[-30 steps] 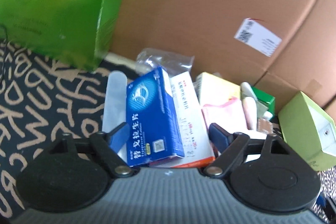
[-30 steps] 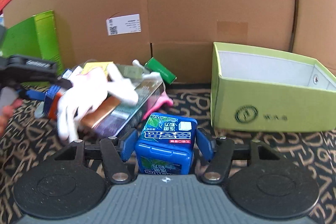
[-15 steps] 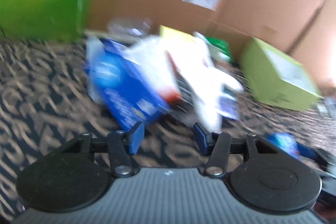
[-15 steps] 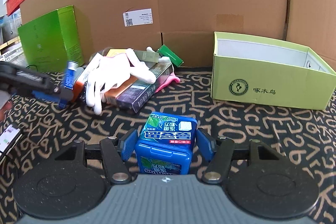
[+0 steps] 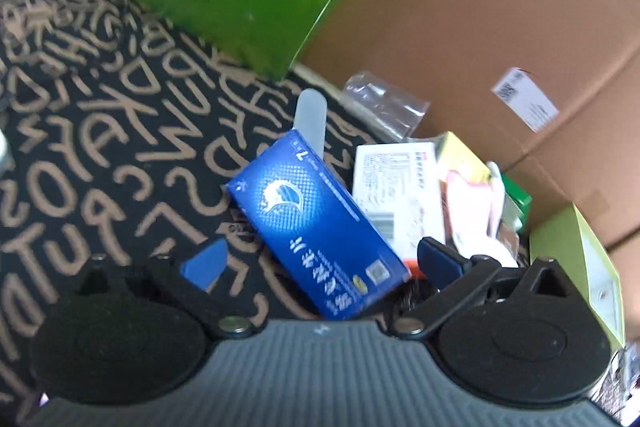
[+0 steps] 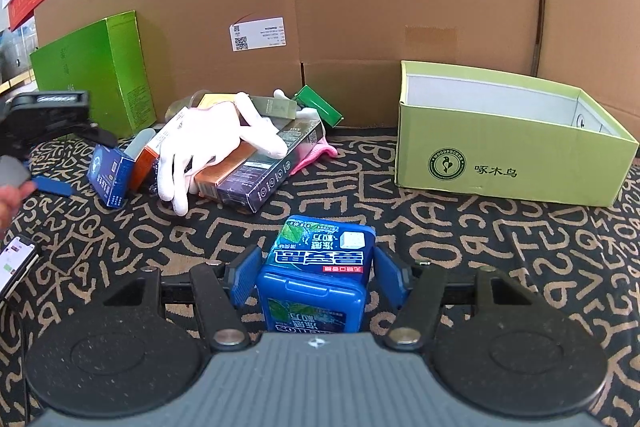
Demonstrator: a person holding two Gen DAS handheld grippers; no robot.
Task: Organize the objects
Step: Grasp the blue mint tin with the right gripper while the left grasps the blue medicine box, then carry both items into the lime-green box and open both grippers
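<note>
The right gripper (image 6: pixel 316 275) pinches a blue plastic mint case (image 6: pixel 318 273) above the patterned cloth (image 6: pixel 460 227), ready for the open lime-green cardboard box (image 6: pixel 508 155) to its right. The left gripper's (image 5: pixel 320 261) jaws are opening around a blue medicine carton (image 5: pixel 316 223) at the pile's edge, apparently not touching it; next, close squarely.
</note>
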